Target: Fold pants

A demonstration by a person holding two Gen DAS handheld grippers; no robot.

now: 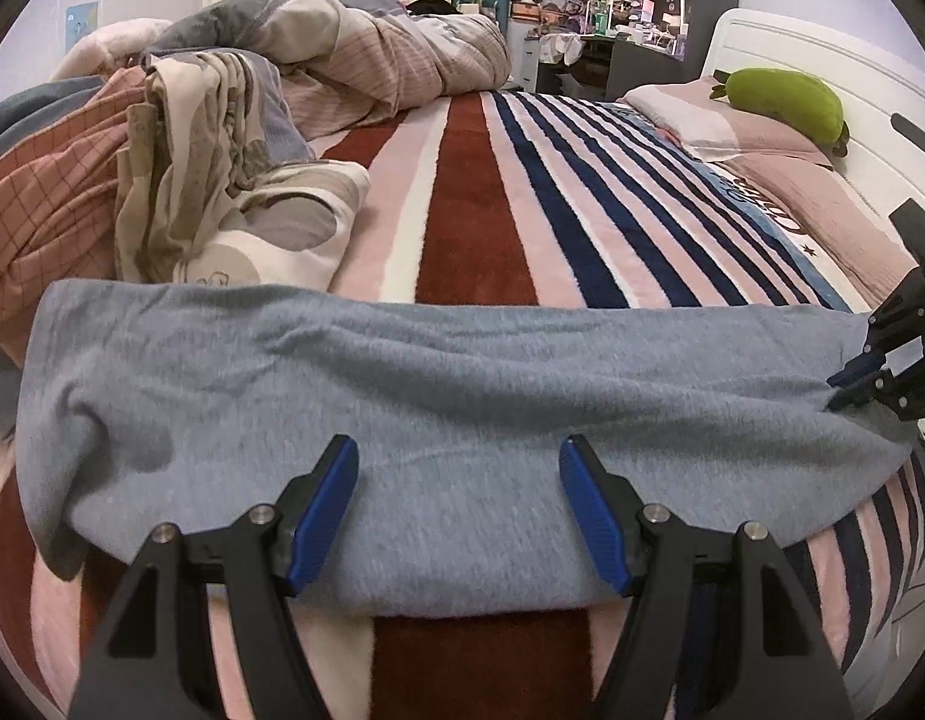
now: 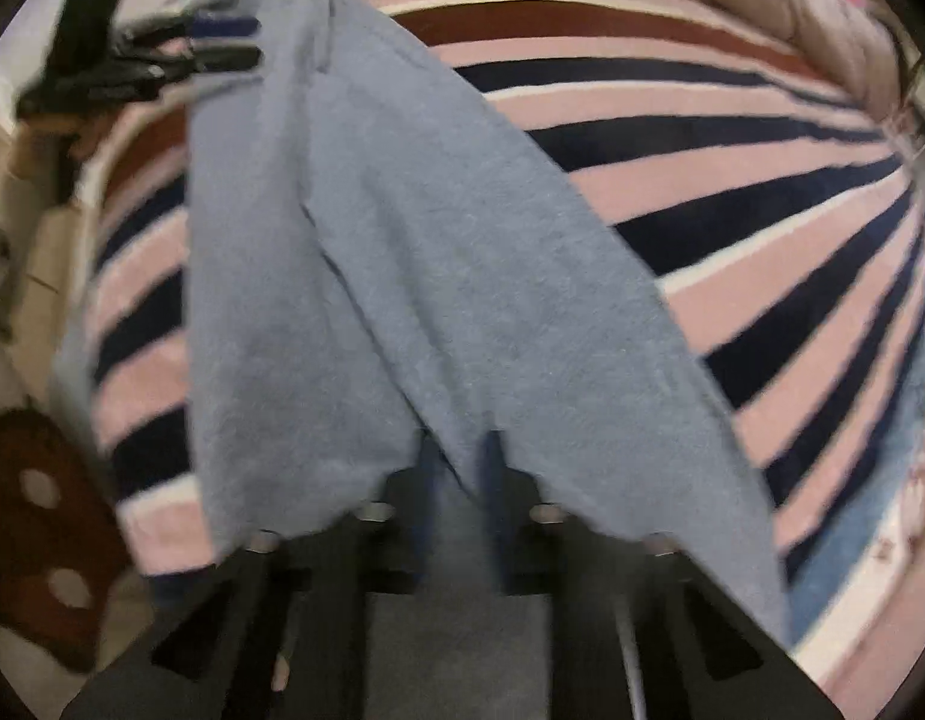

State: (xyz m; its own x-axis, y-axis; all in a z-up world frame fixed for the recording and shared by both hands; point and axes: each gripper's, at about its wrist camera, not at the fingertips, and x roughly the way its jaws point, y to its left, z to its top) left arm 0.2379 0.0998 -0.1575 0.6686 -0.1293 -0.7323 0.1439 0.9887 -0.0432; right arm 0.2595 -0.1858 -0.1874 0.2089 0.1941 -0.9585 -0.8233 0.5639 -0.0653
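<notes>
While the grey pants (image 1: pixel 438 420) lie stretched across the lower half of the left wrist view, the striped blanket (image 1: pixel 510 192) beneath them runs toward the top of the frame in red, pink, white and navy bands. The left gripper (image 1: pixel 459 468) sits at the bottom centre, its 2 blue-padded fingers (image 1: pixel 321 510) set well apart over the cloth near the pants' lower edge; the jaws stand wide and nothing is pinched between them, the fabric simply lying flat under the gap. At the right edge of the same view the right gripper (image 1: pixel 852 387) meets the far end of the pants, its black tips drawn together on the cloth there.

From the right wrist view, which is blurred, the pants (image 2: pixel 402 276) hang as a long grey band from the upper left down to the bottom centre, over the striped blanket (image 2: pixel 732 192). The right gripper (image 2: pixel 462 468) at the bottom centre has its fingers closed tight, with a fold of grey fabric caught between them and draped over both sides. The left gripper (image 2: pixel 234 42) shows small in the upper left, beside the pants' far end.

A rumpled duvet (image 1: pixel 342 54) fills the upper left of the left wrist view, and a green plush toy (image 1: pixel 780 99) rests on a pillow (image 1: pixel 702 120) at the upper right.
</notes>
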